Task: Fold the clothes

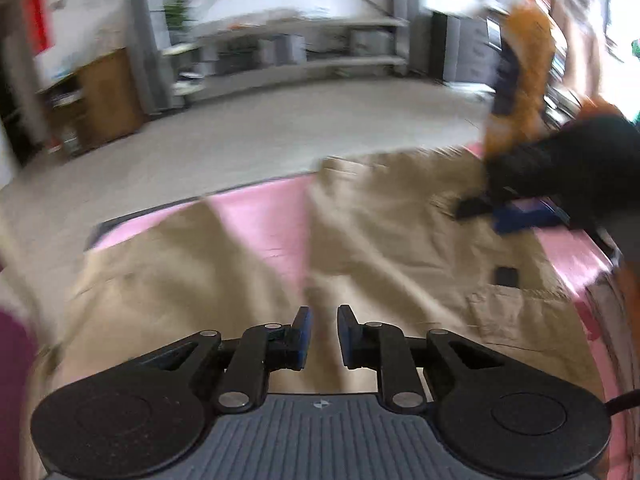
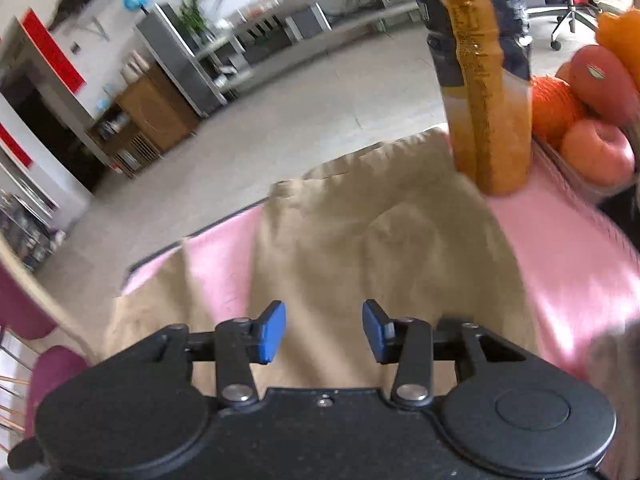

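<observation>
Our left gripper (image 1: 323, 334), slightly parted and empty, and our right gripper (image 2: 324, 330), wide apart and empty, hover over tan cotton trousers (image 1: 400, 248) lying flat on the pink-covered bench (image 1: 260, 216). Their legs run away from us toward the far edge.

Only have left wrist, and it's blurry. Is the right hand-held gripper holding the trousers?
Observer: No. The right hand-held gripper is open over the khaki trousers, with nothing between its fingers.
Operator: That orange blur far right?
Observer: A bottle of orange liquid, upright on the pink cloth at the trousers' far edge.
Operator: Anything beyond it?
Observer: A basket holding apples and an orange, right of the bottle.
</observation>
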Tool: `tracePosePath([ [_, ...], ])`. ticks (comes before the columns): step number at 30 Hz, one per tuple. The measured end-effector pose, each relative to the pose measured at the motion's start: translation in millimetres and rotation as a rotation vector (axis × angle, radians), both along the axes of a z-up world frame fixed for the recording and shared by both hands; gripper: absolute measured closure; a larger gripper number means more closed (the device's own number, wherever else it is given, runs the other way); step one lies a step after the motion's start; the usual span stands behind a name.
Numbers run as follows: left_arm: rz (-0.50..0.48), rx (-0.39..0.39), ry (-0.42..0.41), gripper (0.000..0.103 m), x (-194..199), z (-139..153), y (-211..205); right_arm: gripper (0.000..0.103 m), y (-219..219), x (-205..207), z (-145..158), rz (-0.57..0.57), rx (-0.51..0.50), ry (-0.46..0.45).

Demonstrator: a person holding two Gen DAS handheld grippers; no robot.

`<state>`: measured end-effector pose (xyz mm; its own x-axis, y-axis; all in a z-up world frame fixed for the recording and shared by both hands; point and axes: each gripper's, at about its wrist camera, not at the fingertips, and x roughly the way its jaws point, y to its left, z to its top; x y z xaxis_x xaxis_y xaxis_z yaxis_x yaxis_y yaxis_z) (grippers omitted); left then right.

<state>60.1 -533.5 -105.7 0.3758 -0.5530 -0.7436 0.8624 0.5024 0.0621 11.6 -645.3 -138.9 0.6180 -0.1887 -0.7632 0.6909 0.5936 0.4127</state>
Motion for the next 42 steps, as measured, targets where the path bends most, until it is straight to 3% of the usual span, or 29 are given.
tracePosePath([
  [3, -0.099, 0.064, 0.032, 0.083, 5.5, -31.7, -31.1, 0.061, -34.4, 17.3, -37.8, 0.15, 0.188, 0.053],
  [6, -0.034, 0.085, -0.001, 0.083, 21.2, -56.1, -52.3, 0.062, -45.3, 25.6, -70.6, 0.282, 0.269, 0.06],
  [8, 0.054, 0.06, -0.009, 0.084, 37.1, -60.5, -57.8, 0.079, -50.4, 23.4, -79.1, 0.273, 0.191, 0.03],
  [10, 0.143, 0.033, -0.017, 0.089, 52.7, -63.8, -62.8, 0.086, -62.2, 14.6, -78.2, 0.138, 0.03, 0.039],
  [12, 0.241, 0.05, -0.091, 0.089, 60.6, -59.0, -67.2, 0.087, -75.4, 3.9, -76.4, -0.011, -0.111, 0.059],
  [14, 0.311, 0.058, -0.136, 0.09, 70.1, -53.9, -70.8, 0.087, -84.0, -6.7, -75.9, -0.087, -0.132, 0.049],
  [16, 0.314, 0.025, -0.071, 0.09, 81.0, -47.3, -69.4, 0.082, -82.6, -15.1, -65.7, -0.15, -0.174, 0.023],
  [17, 0.299, 0.002, -0.041, 0.09, 84.0, -44.9, -69.3, 0.077, -82.6, -17.6, -61.2, -0.168, -0.182, 0.0],
  [19, 0.25, -0.04, 0.017, 0.09, 87.4, -43.3, -72.3, 0.076, -83.9, -18.6, -53.3, -0.176, -0.168, -0.067],
  [22, 0.148, -0.042, 0.083, 0.09, 82.5, -53.6, -88.7, 0.076, -87.6, -0.7, -58.0, -0.095, -0.053, -0.131],
  [23, 0.131, -0.029, 0.079, 0.089, 78.9, -58.6, -95.5, 0.076, -87.7, 7.7, -62.6, -0.056, -0.015, -0.139],
  [25, 0.14, -0.015, -0.01, 0.088, 70.1, -67.8, -107.8, 0.076, -87.6, 23.1, -71.5, -0.002, 0.026, -0.133],
  [28, 0.188, -0.002, -0.098, 0.083, 71.6, -72.3, -126.8, 0.087, -88.7, 30.0, -73.6, -0.049, -0.071, -0.073],
  [31, 0.323, 0.046, -0.154, 0.086, 85.8, -70.8, -139.5, 0.087, -89.9, 32.6, -74.9, -0.139, -0.232, 0.027],
  [32, 0.367, 0.044, -0.138, 0.086, 89.6, -68.1, -135.0, 0.088, -89.0, 29.6, -76.1, -0.163, -0.276, 0.064],
  [35, 0.463, 0.01, -0.061, 0.091, 95.8, -55.9, -112.9, 0.085, -82.8, 19.8, -66.3, -0.203, -0.275, 0.055],
  [38, 0.447, -0.019, -0.045, 0.089, 79.0, -25.9, -77.4, 0.076, -65.9, 11.3, -37.3, -0.219, -0.273, 0.015],
  [42, 0.385, -0.026, -0.051, 0.084, 43.9, 21.2, -15.8, 0.073, -36.5, -11.1, 16.6, -0.169, -0.213, -0.057],
])
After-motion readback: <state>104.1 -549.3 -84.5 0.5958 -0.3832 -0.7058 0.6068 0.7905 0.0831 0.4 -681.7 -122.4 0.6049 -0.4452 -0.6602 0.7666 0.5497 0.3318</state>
